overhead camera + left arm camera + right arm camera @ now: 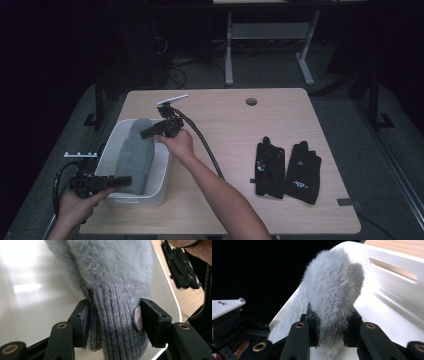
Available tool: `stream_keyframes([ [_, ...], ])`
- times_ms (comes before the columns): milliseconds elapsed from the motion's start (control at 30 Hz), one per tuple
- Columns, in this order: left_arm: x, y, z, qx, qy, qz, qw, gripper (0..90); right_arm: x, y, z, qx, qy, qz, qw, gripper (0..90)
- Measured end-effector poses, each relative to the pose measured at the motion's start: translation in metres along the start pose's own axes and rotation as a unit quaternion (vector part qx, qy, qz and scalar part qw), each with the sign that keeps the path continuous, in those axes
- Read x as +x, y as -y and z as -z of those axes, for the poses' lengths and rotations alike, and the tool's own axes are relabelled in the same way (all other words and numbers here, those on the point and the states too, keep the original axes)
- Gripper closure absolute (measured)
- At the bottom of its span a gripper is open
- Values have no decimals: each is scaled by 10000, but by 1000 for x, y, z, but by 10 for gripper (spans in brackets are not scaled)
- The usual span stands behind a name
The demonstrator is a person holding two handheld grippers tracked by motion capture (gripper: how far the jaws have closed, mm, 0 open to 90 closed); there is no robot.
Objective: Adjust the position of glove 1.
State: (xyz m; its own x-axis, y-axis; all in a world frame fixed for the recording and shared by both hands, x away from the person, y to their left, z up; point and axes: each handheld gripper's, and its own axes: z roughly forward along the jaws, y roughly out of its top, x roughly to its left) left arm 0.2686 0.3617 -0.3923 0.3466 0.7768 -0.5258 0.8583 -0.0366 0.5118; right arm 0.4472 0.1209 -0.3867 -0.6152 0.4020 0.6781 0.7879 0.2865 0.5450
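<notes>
- Black jaws of the left gripper (112, 322) stand on each side of the ribbed cuff of a long, fuzzy grey knitted glove (110, 285). The round pad on the right jaw sits just off the wool, so this claw is half open and loose; it is not pinching the cuff.
- From above, the left gripper (122, 181) sits at about 8 o'clock on the table, at the near end of the white plastic tub (161, 175).
- Fuzzy fingers of the grey glove (332, 297) are squeezed between the jaws of the right gripper (331, 333). This claw is closed tight on the soft tip.
- From above, the right gripper (146, 133) is at the far end of the tub, near 10 o'clock.
- Most of the glove (136, 155) lies stretched along the tub, from far end to near end, cuff on the near rim.
- Two black gloves (287, 167) lie flat on the light wooden table (225, 115) at about 4 o'clock, well apart from the tub.
- To do this step well, I think the right claw should lower the fuzzy tip slowly into the tub and then let go.
- The left claw should back straight away, so no wool catches and drags out.
</notes>
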Motion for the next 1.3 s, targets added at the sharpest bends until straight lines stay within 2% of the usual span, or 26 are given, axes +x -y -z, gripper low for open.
stream_keyframes([
  [167, -1, -1, 0, 21, -122, 33, 9999, 374, 0, 1, -2, 47, -7, 49, 10000, 710],
  [233, -3, 0, 1, -86, -265, 42, 9996, 328, -1, 1, -2, 105, 4, 107, 9999, 710],
  [333, -6, 1, 5, -274, -203, -9, 9994, 348, -1, 2, -6, 264, -5, 171, 9995, 711],
  [400, -7, -1, 7, -267, -209, -73, 9994, 349, 0, 4, -10, 358, 66, 267, 9990, 710],
  [467, -8, -1, 8, -289, -221, -124, 9993, 349, -1, 5, -13, 390, -15, 185, 9991, 710],
  [533, -9, -2, 8, -316, -188, -121, 9993, 351, -1, 5, -16, 446, 7, 273, 9986, 703],
  [600, -10, -3, 8, -358, -172, -86, 9992, 351, 0, 5, -17, 487, -3, 277, 9984, 675],
  [667, -11, -4, 7, -358, -166, -125, 9991, 350, 2, 4, -18, 537, 114, 355, 9979, 613],
  [800, -12, -5, 8, -401, -162, -138, 9990, 346, 2, 1, -14, 453, 323, 422, 9976, 529],
  [867, -12, -6, 9, -417, -156, -157, 9989, 345, 1, -1, -10, 353, 316, 373, 9982, 518],
  [967, -13, -7, 10, -456, -161, -180, 9987, 344, 0, -4, -2, 200, 325, 365, 9986, 519],
  [1300, -19, -10, 13, -603, -110, -251, 9978, 344, 0, -6, 12, 123, 332, 377, 9987, 518],
])
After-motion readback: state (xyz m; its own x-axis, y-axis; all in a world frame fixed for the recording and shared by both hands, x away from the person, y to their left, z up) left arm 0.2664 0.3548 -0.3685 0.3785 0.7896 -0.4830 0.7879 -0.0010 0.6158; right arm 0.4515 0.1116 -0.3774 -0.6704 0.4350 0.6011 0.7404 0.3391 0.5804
